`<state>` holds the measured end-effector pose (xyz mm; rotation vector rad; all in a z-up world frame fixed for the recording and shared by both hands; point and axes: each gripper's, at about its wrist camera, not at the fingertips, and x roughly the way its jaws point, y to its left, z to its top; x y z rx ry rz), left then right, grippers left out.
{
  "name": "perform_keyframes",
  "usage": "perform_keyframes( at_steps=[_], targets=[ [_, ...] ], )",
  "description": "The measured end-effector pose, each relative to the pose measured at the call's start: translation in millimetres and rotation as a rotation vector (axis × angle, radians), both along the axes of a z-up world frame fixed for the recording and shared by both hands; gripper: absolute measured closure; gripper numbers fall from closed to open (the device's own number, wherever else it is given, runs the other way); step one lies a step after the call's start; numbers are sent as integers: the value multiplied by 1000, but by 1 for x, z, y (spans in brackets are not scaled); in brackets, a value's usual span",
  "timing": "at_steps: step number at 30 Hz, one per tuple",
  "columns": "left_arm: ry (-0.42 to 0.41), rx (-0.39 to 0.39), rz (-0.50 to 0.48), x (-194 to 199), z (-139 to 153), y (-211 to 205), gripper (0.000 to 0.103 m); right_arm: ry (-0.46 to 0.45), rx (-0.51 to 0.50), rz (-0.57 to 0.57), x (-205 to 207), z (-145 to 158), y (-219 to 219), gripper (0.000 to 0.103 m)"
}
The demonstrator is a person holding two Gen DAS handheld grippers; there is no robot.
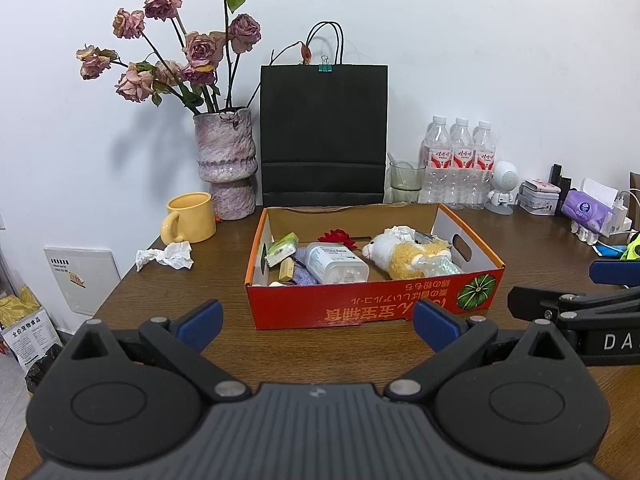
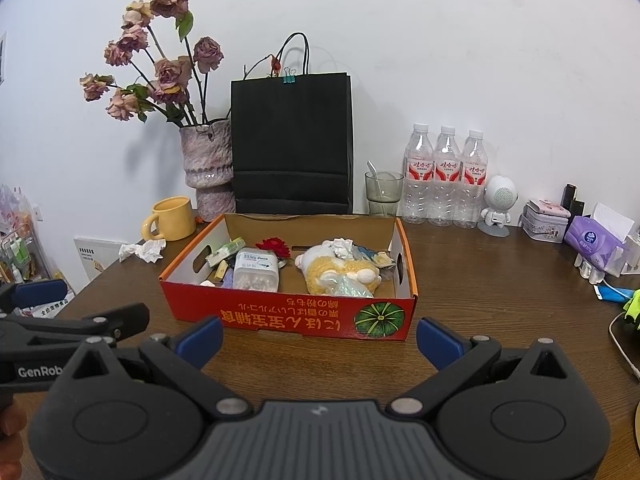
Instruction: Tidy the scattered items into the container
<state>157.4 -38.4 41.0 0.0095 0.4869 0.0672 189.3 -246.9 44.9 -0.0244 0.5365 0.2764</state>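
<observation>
The left gripper [image 1: 318,326] has its blue fingers [image 1: 200,324] spread wide with nothing between them. The right gripper [image 2: 320,334] is the same, its fingers [image 2: 438,342] wide apart and holding nothing. Both hang just above the brown table [image 2: 500,292].

At 12 o'clock from both grippers sits the red box [image 1: 372,306], the container, close in front of the fingers. Inside it lie a white plastic tub [image 1: 336,264] in the middle, a fluffy toy sheep [image 1: 408,254] at 3 o'clock from the tub, a red flower [image 1: 338,237] behind the tub, and a green packet [image 1: 282,249] at 9 o'clock from it.

A crumpled white tissue [image 1: 166,256] lies on the table outside the box, at 9 o'clock from it, just in front of a yellow mug [image 1: 188,218].

Behind the box, at 12 o'clock, stands a black paper bag [image 1: 324,132]. A vase with dried roses [image 1: 226,160] stands at 11 o'clock, and three water bottles [image 1: 460,164] at 1 o'clock
</observation>
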Motion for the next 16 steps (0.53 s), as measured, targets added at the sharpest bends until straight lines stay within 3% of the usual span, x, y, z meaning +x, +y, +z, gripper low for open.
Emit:
perform_keyframes(
  at_steps=[16],
  targets=[
    [-4,-10,7,-3,-6,3,0,6,-4,-3,-2,-6,2,0]
  ],
)
